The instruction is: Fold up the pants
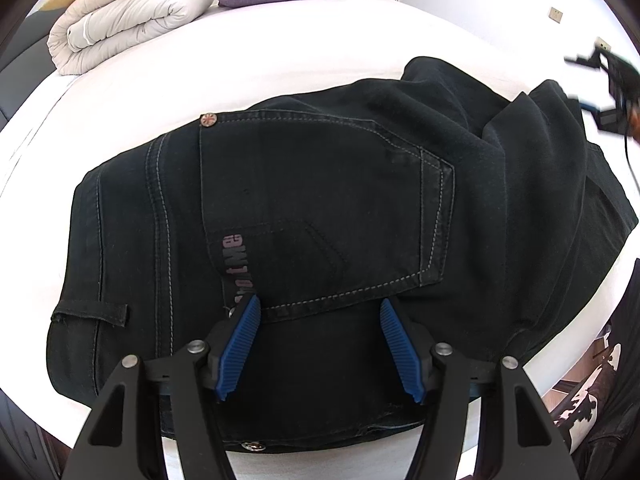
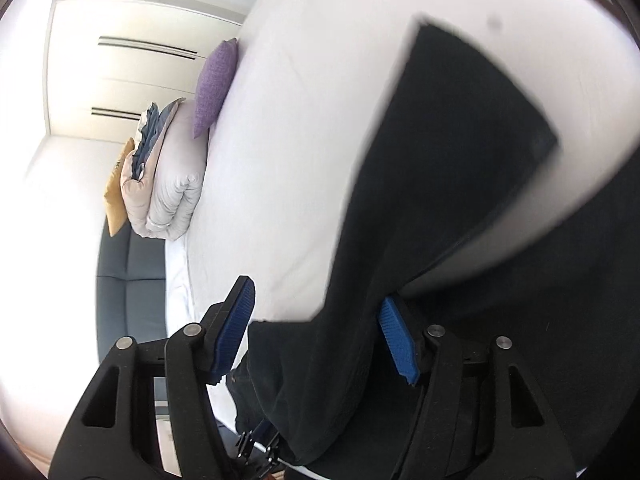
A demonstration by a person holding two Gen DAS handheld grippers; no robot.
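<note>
Left wrist: pants [image 1: 320,184] on bed [image 1: 280,48]

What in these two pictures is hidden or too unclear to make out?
- Pants legs: left view, cut off at the right rim.
- Pocket print: left view, creased and partly behind a pad.
- Right gripper grip: right view, motion blur; cloth lies between the jaws, contact unclear.

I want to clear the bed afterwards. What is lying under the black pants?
The black pants lie straight on the white bed sheet, which shows bare all around them. Whether anything small is trapped beneath the fabric cannot be seen; the cloth covers it.
</note>
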